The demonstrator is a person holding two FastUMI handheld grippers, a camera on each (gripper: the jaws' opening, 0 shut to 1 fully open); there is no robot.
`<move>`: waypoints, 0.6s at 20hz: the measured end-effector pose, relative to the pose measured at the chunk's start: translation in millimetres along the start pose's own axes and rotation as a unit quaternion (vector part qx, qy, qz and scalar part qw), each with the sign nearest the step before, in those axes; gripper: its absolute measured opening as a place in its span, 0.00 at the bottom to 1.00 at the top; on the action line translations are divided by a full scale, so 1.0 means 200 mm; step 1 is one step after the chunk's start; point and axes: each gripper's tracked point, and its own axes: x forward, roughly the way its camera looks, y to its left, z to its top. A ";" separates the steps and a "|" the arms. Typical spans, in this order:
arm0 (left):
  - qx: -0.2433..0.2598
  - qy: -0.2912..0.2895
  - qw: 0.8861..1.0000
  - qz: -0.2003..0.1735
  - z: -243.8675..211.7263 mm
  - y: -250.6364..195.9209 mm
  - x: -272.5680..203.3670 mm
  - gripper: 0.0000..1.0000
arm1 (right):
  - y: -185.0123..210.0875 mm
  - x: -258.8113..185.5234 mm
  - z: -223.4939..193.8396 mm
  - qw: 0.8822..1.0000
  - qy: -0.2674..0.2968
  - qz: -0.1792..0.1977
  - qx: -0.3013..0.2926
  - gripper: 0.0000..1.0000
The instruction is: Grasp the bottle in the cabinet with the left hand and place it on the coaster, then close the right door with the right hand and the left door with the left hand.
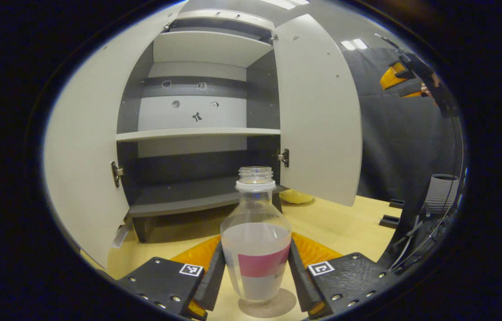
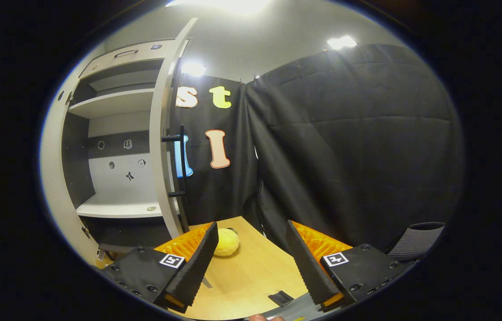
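Between the two black fingers of the left hand-held gripper (image 1: 255,276) stands the bottle (image 1: 256,249), upright on a round grey coaster (image 1: 273,305) on the wooden desk (image 1: 344,223). Bottle is clear, uncapped, part full of clear liquid, pink band on the label. Both fingers lie close along its sides; whether they press on it cannot be told. Behind it the cabinet (image 1: 202,133) stands with the left door (image 1: 86,151) and the right door (image 1: 317,111) both swung open, grey shelves inside. A yellow soft object (image 1: 296,196) lies on the desk just below the right door's lower edge. The right hand-held gripper (image 1: 404,80) shows at upper right of the left gripper view, raised, well apart from the cabinet. From the right gripper view its own fingers (image 2: 251,263) are spread wide with nothing between them, above the desk (image 2: 251,276), the right door (image 2: 164,147) seen edge-on with its black handle (image 2: 181,162), and the yellow object (image 2: 226,242) near the door's foot.
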 end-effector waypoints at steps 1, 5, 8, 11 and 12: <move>0.002 0.004 1.000 0.000 -0.03 -0.01 0.01 0.70 | 0.01 0.00 0.00 1.000 0.003 0.002 0.002 0.97; -0.003 0.024 1.000 -0.006 -0.15 -0.05 0.02 0.70 | 0.01 0.00 -0.05 1.000 0.022 0.002 0.019 0.97; -0.008 0.027 1.000 -0.003 -0.19 -0.04 0.01 0.70 | -0.03 0.01 -0.02 0.999 0.021 -0.008 0.033 0.97; -0.012 0.039 0.999 -0.001 -0.25 -0.04 -0.01 0.71 | -0.05 0.01 -0.03 0.999 0.024 -0.012 0.027 0.97; -0.012 0.037 0.999 -0.001 -0.25 -0.04 -0.02 0.71 | -0.05 0.02 -0.03 0.999 0.025 -0.011 0.027 0.97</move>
